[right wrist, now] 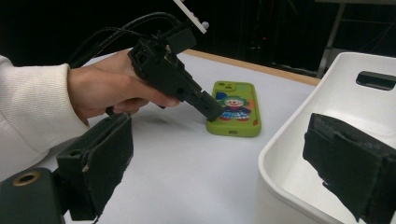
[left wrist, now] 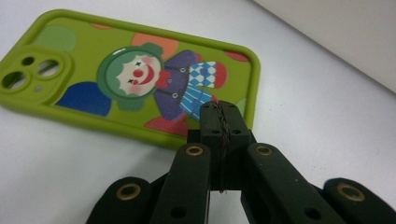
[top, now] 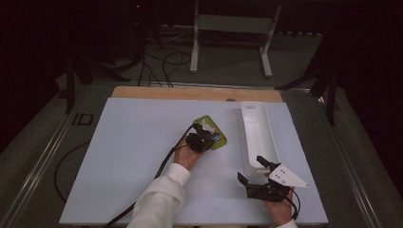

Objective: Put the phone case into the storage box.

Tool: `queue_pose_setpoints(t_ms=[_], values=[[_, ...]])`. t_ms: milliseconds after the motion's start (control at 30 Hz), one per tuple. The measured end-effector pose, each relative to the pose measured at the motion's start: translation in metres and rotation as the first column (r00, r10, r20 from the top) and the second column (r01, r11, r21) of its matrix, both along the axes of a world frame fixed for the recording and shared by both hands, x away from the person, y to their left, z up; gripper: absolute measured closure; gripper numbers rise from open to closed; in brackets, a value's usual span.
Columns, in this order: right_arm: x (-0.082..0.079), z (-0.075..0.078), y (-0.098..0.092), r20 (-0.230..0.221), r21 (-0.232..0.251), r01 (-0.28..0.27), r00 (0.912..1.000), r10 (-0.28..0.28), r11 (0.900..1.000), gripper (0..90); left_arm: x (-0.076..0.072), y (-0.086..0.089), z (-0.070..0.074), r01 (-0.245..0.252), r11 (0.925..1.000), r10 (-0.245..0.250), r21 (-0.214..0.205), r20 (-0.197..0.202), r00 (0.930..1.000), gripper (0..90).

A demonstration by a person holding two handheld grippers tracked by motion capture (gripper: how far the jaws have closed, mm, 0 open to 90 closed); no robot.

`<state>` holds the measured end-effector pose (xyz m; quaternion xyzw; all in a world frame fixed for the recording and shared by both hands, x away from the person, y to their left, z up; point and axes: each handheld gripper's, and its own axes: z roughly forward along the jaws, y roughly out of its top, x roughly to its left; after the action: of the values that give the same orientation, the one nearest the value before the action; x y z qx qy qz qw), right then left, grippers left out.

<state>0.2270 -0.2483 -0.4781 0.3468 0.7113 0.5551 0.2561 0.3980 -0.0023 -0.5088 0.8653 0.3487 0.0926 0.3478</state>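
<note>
1. Nearest to me, my right gripper [top: 253,172] sits low at the front right of the white board [top: 133,156], its jaws spread wide with nothing between them. In the right gripper view one pad [right wrist: 105,158] stands outside the tray and the other over its rim, so the near end of the tray wall lies between them, untouched.

2. Just beyond it lies the long white tray [top: 256,135], empty as far as I can see, its long axis running away from me along the right side of the board.

3. Further in, near the middle of the board, my left gripper [left wrist: 220,116] is closed, pads pressed flat together with nothing caught. Its tips point down at the near long edge of the green phone case [left wrist: 135,79]; I cannot tell whether they touch it or hover just over it.

4. The case lies flat with the clown picture up, just left of the tray and apart from it. In the high view its long axis runs slantwise, the far end towards the left, the near end towards the tray.

5. I judge the left hand far the nearer. The case sits directly ahead of those closed tips, so to pick it up I would have to open first and take it across its short width.
</note>
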Motion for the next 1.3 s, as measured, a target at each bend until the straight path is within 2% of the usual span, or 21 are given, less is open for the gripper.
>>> queue_pose_setpoints(t_ms=[433,1100,1300], values=[[0.0,0.0,0.0,0.0,-0.001,-0.001,1.0,0.001,1.0,8.6,-0.004,0.012,0.001,-0.02,0.9997,0.02,0.012,0.001,0.9998,90.0],[0.0,-0.001,0.001,-0.002,-0.004,-0.001,1.0,0.001,1.0,8.6,-0.01,0.045,0.003,-0.057,0.9981,0.057,0.026,-0.007,0.9984,90.0],[0.0,-0.001,0.001,-0.002,-0.004,-0.001,1.0,0.001,1.0,8.6,-0.013,0.051,0.005,-0.064,0.9964,0.064,0.056,0.005,0.998,90.0]])
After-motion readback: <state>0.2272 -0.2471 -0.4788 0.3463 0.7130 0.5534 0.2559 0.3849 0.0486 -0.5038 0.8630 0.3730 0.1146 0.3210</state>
